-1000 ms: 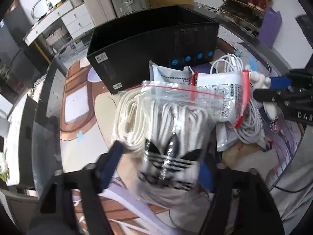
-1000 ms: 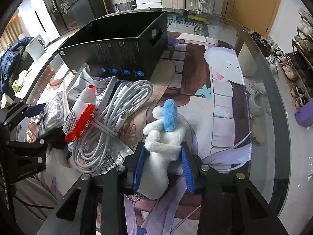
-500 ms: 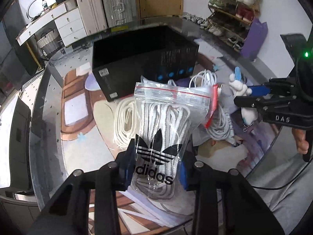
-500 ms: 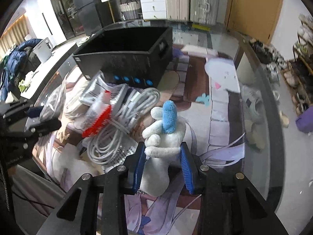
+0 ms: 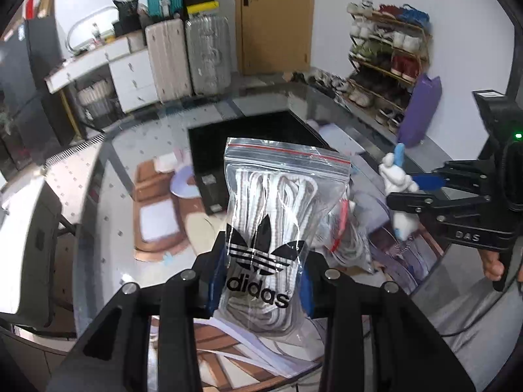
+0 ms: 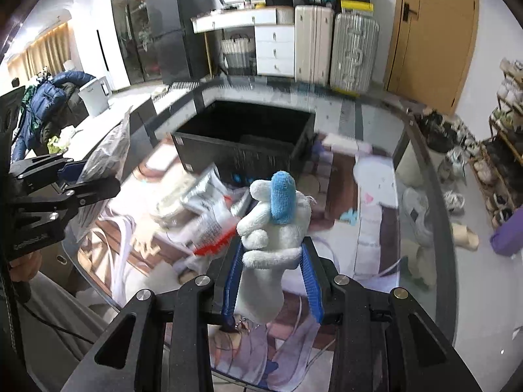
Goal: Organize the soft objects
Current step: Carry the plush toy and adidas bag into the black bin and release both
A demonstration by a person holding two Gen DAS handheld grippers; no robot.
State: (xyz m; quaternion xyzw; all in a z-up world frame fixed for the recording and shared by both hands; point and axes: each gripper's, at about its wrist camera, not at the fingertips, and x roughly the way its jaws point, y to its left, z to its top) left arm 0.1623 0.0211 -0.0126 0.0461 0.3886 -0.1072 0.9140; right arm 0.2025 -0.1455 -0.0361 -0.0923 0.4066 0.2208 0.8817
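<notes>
Left tongs [image 5: 261, 281] pinch a crinkly clear zip bag [image 5: 278, 222], probably of cord; right tongs [image 6: 273, 281] pinch a fuzzy plush [image 6: 271, 238].

Bright daylight; fisheye-warped edges; tabletop perhaps motion-blurred; glass glare.

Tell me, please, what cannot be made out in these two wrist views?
- Left wrist view: the zip bag of white cord hides the near wall of the black box.
- Right wrist view: the packets on the table are motion-blurred, print unreadable.
- Right wrist view: the plush toy hides its lower end between the fingers.
</notes>
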